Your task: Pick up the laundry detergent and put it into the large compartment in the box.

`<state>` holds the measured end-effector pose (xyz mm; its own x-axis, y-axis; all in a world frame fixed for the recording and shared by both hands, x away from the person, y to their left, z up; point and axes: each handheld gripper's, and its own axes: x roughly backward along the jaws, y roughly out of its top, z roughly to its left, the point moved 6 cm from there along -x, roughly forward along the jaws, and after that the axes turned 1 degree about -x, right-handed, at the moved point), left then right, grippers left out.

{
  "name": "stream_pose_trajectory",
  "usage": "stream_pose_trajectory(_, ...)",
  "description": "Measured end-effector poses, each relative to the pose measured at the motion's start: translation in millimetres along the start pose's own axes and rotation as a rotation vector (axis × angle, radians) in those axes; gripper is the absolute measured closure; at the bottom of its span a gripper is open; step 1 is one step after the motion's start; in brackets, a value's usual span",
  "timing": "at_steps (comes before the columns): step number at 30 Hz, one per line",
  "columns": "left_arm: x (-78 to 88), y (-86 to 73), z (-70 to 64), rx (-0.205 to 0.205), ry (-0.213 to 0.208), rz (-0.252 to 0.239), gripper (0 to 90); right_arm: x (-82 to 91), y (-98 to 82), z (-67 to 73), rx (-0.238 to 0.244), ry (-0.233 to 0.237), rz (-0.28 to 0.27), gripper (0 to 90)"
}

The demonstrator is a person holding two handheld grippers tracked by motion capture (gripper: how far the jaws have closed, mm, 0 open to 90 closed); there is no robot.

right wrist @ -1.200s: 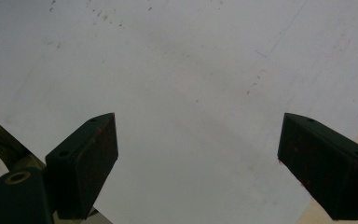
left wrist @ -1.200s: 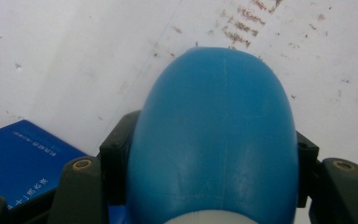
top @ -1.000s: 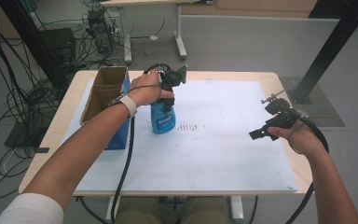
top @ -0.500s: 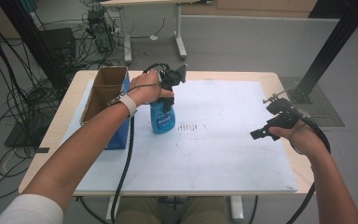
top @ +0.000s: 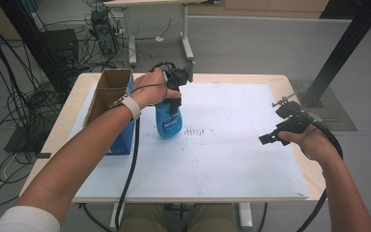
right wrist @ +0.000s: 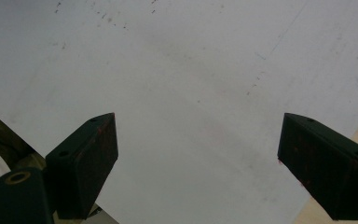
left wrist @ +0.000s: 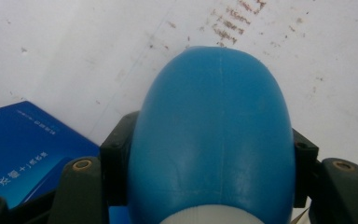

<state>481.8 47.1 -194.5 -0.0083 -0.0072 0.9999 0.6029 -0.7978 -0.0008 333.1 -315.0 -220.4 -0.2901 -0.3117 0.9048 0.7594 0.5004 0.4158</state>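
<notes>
The blue bottle stands on the white sheet, left of its middle and just beside the blue box, with a patch of dark smudges on the sheet to its right. Its long axis runs up and down — base on the sheet, neck pointing straight up into the left gripper, which comes down on it from above. In the left gripper view the jaws are clamped on the bottle's shoulders, one at each side of the rounded blue body, and the blue box lies below at the left. An open cardboard box stands against the blue box on the far side. The right gripper hovers well apart over the right part of the sheet, its jaws spread wide with nothing between them. The sheet covers most of a light wooden table; around it lies grey floor, with tangled black cables at the left and a black post at the right.
</notes>
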Motion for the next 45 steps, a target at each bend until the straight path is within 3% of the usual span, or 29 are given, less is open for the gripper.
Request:
stream_pose_trajectory(7, 9.6, -5.9, 1.5, 0.066, -0.004, 0.001, 37.7, 2.5, 2.6, 2.1, 0.008, -0.003, -0.006, 12.1)
stream_pose_trajectory(27, 50.2, -17.9, -6.6, 0.138, 0.017, 0.003, 37.6, 10.5, 5.5, 9.9, 0.031, -0.005, -0.022, 12.1)
stream_pose_trajectory(32, 62.5, -23.7, -6.9, 0.181, 0.006, -0.007, 37.7, 12.5, 5.9, 13.6, 0.044, -0.003, -0.028, 12.3)
stream_pose_trajectory(45, 88.3, -34.1, -15.2, 0.234, 0.020, -0.004, 37.6, 22.0, 7.7, 24.5, 0.076, -0.012, -0.045, 12.3)
